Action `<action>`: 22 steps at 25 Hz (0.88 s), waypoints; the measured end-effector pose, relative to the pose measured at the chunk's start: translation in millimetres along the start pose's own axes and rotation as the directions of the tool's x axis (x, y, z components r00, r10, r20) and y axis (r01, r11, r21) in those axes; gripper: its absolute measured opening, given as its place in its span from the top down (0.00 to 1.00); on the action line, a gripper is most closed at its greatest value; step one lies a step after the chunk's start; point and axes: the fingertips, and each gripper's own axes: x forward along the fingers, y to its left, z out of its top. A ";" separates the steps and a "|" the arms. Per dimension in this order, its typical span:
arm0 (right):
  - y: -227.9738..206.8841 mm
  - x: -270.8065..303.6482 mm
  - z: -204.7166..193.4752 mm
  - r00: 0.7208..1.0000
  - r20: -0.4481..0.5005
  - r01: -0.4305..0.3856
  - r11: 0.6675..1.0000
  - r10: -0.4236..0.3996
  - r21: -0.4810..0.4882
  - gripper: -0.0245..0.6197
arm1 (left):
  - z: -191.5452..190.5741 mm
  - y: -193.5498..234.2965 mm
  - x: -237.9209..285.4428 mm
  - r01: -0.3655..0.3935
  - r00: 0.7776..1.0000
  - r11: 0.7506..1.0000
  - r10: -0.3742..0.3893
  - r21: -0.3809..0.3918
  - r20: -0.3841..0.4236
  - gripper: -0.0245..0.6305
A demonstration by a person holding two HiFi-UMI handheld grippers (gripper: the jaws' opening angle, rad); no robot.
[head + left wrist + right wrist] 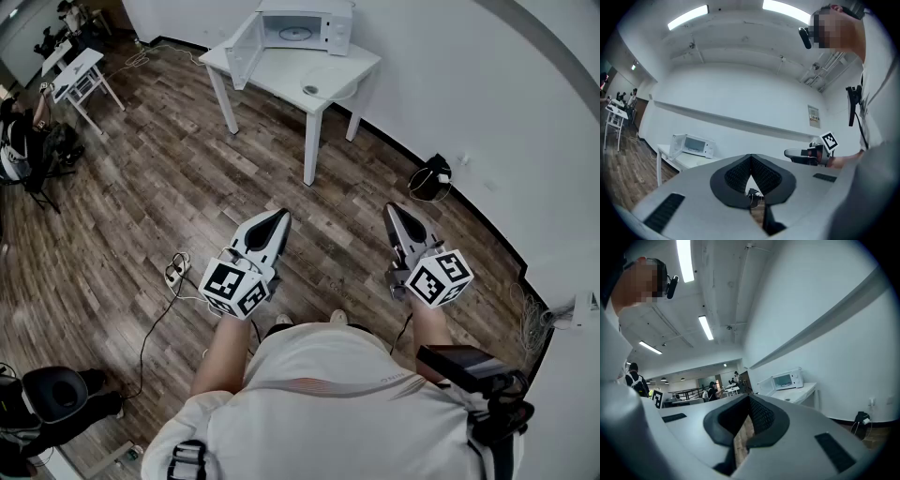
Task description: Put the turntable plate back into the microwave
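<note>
Fingers (733, 177) of the left gripper (279, 221) are pressed together at their tips with nothing between them. The right gripper (393, 210) is the same, its fingers (761, 416) closed and empty. Both grippers are held level over the wooden floor (141, 206) in the lower half of the head view, well apart from the white surface (272, 75) at the top centre. The microwave (305, 26) stands at the back of that surface with its door (242, 45) swung open. The turntable plate (330, 82) lies flat on the surface in front of the microwave, outside it. A power strip (176, 271) lies on the floor left of the left gripper.
</note>
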 end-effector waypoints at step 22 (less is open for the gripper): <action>51.4 98.9 -53.6 0.996 -0.084 -0.002 0.999 0.005 0.039 0.97 | -28.3 101.7 -55.5 -0.006 0.997 0.995 -0.002 -0.098 -0.076 0.95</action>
